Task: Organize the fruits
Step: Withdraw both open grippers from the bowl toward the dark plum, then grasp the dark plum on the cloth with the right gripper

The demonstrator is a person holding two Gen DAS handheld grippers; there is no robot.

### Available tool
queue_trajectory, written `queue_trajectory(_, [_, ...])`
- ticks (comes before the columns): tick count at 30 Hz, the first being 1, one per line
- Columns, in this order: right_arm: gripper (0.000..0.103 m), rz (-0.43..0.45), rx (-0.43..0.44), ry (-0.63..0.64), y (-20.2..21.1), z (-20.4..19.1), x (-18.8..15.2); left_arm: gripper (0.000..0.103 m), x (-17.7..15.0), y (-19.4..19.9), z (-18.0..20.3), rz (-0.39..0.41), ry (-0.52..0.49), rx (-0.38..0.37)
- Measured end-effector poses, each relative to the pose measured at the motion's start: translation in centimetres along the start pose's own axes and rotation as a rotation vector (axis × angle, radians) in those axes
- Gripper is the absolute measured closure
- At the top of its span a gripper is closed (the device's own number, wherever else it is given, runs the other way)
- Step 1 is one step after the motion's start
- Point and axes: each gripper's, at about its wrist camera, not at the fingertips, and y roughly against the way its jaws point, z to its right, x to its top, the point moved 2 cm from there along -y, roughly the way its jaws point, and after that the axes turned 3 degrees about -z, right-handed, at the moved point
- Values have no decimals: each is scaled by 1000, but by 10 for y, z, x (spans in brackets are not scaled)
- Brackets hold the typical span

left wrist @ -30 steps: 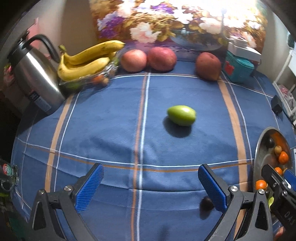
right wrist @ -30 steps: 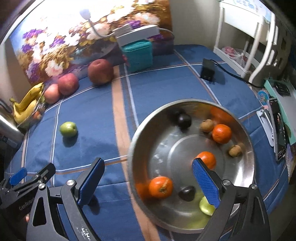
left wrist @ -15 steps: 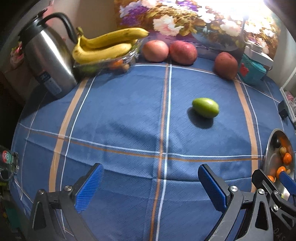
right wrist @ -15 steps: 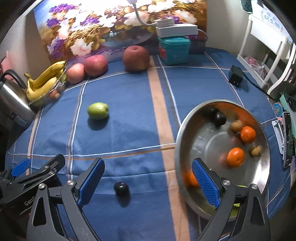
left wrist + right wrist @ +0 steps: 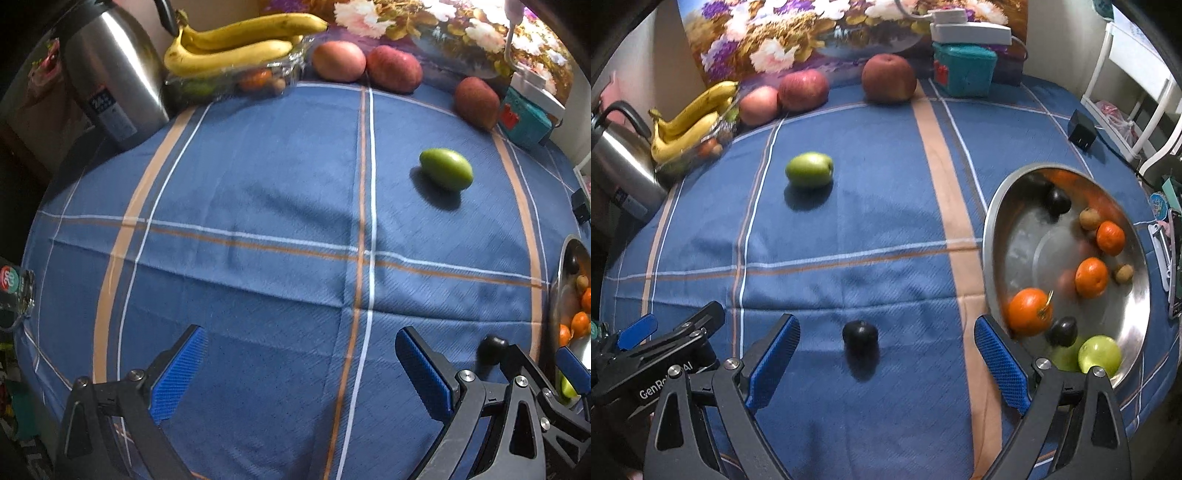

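A dark plum [image 5: 860, 334] lies on the blue cloth between my right gripper's [image 5: 886, 363] open blue fingers, just ahead of them; it also shows in the left wrist view [image 5: 492, 346]. A green fruit [image 5: 809, 170] [image 5: 446, 168] lies further back on the cloth. A steel bowl [image 5: 993, 221] at the right holds oranges, dark plums, small brown fruits and green fruits. My left gripper [image 5: 301, 373] is open and empty over bare cloth. Three red apples [image 5: 888, 78] and bananas [image 5: 690, 118] sit at the back.
A steel kettle [image 5: 107, 77] stands at the back left beside a clear dish [image 5: 229, 83] under the bananas. A teal box [image 5: 962, 68] and a black charger [image 5: 1080, 130] are at the back right. The left gripper's body [image 5: 657, 354] is beside my right gripper.
Both grippers have swung left across the table. The bowl has slid from the centre of the right view to its right side, and the dark plum now lies between the right fingers.
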Motion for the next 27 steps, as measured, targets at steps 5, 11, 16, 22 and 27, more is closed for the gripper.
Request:
queue_trajectory(5, [7, -23, 1, 7, -5, -2, -8, 0, -7, -5, -4, -15, 10, 17])
queue_trajectory(11, [7, -40, 1, 22, -10, -7, -11, 0, -11, -11, -6, -32, 25, 25])
queue_trajectory(16, [7, -48, -6, 31, -14, -8, -11, 0, -12, -18, -4, -50, 25, 23])
queue_trajectory(22, [7, -55, 11, 27, -18, -5, -9, 0, -5, -18, -5, -32, 50, 16])
queue_trajectory(27, [9, -47, 24, 47, -18, -9, -8, 0, 1, -18, -11, -25, 77, 1])
